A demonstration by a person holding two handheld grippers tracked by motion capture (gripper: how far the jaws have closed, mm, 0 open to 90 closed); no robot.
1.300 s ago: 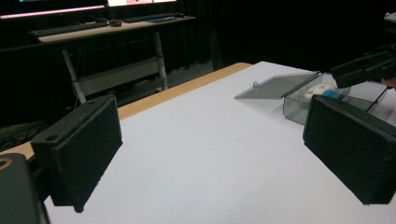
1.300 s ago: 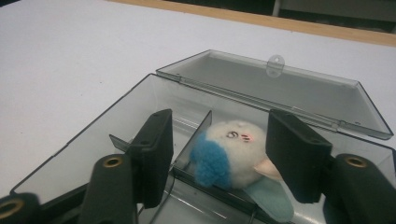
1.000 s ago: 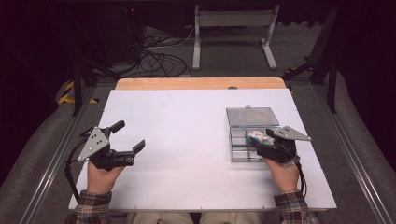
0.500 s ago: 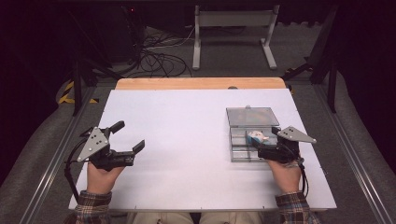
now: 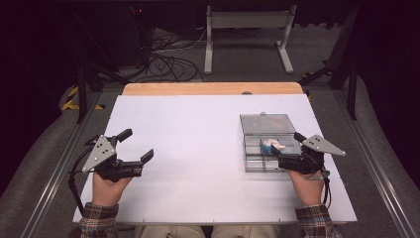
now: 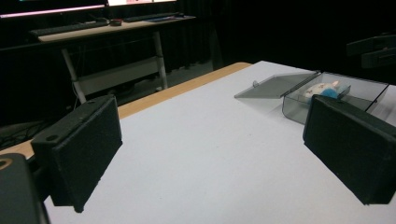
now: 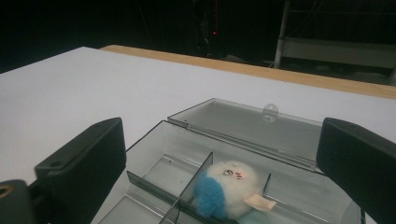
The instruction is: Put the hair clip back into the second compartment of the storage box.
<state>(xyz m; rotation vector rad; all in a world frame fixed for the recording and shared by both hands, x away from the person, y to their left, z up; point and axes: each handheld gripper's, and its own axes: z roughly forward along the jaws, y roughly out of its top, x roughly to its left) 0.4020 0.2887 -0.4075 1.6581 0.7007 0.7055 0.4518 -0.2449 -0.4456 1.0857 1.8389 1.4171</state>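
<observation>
A clear grey compartment box (image 5: 257, 166) sits on the right side of the white table, its lid (image 5: 267, 124) folded flat on the far side. A small white and blue plush toy (image 5: 272, 145) lies in one of its compartments. My right gripper (image 5: 288, 148) hovers open at the box's near right edge, its jaws on either side of the toy (image 7: 229, 189) and clear of it. In the right gripper view the box wall (image 7: 148, 135) and lid (image 7: 243, 123) lie between the jaws. My left gripper (image 5: 137, 144) is open and empty at the near left, facing the box (image 6: 359, 88) from across the table.
The white tabletop (image 5: 198, 134) ends in a wooden strip (image 5: 213, 88) at the far edge. Beyond it stand a white metal stand (image 5: 247, 29) and loose cables (image 5: 168, 59) on the floor. Metal rails (image 5: 49, 173) run along both sides of the table.
My right gripper has drawn back a little toward the right, away from the toy, which stays in the box. The left gripper has not moved.
</observation>
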